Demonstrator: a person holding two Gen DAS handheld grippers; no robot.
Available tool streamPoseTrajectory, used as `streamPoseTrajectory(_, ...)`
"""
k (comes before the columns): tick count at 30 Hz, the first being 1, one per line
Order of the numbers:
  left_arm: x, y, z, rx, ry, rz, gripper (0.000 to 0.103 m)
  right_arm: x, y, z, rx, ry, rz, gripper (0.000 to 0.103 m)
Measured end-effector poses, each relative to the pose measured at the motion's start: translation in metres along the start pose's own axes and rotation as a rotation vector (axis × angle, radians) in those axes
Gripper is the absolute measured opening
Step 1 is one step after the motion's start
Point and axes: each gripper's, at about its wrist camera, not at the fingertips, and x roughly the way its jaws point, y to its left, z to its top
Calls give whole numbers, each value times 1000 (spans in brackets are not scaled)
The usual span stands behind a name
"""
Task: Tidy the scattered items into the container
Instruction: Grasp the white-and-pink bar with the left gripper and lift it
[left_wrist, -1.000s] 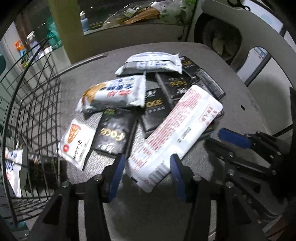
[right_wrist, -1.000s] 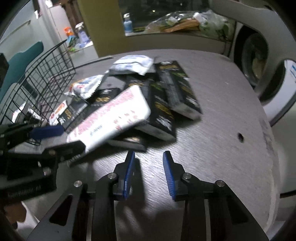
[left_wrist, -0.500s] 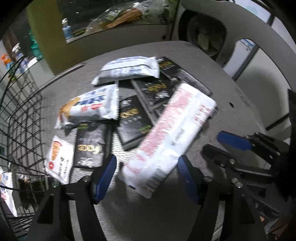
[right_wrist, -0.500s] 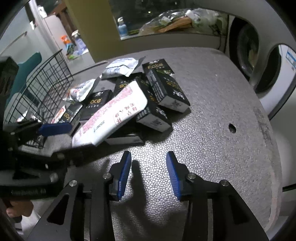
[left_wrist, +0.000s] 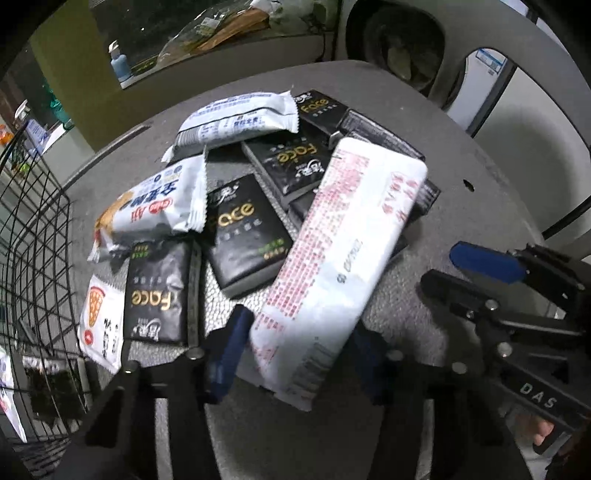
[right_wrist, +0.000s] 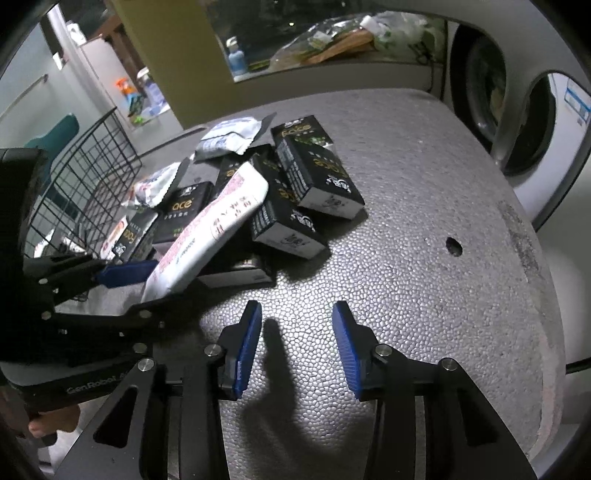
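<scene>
Had the left gripper (left_wrist: 299, 354) with its jaws closing around the near end of the long white pack (left_wrist: 343, 251), pack between them. Had the right gripper (right_wrist: 297, 332) with jaws apart, over bare desk (right_wrist: 424, 258), nothing between. Beyond the left jaws, piled up black tissue packs (left_wrist: 247, 236) and white snack bags (left_wrist: 155, 203). Far left of those jaws, stood the wire basket (left_wrist: 33, 240), a few packs inside.

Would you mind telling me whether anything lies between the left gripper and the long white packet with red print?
Nothing visible does. The long white packet already has its near end between the fingers of the left gripper, whose jaws are closing around it. It lies on top of the black Face packs, uncovered.
</scene>
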Motion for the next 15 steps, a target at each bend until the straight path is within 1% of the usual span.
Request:
streamPoseTrajectory(3,-6,0,-9,-21,20,9,48,0,3,-1,-3,4,13,41)
streamPoseTrajectory(5,-10,3,-19,-56,36,11,46,0,6,-3,-10,5,17,41)
streamPoseTrajectory(8,-19,8,-33,-126,51,-17,44,0,13,-4,-23,7,25,41)
streamPoseTrajectory(11,-25,9,-40,-153,51,-28,45,0,20,-7,-34,9,37,41)
streamPoseTrajectory(12,-25,10,-40,-157,47,-26,49,0,20,-7,-36,10,38,41)
streamPoseTrajectory(14,-25,12,-38,-161,41,-25,49,0,22,-9,-38,10,37,41)
streamPoseTrajectory(15,-25,14,-36,-164,43,-31,48,1,22,-9,-38,11,38,41)
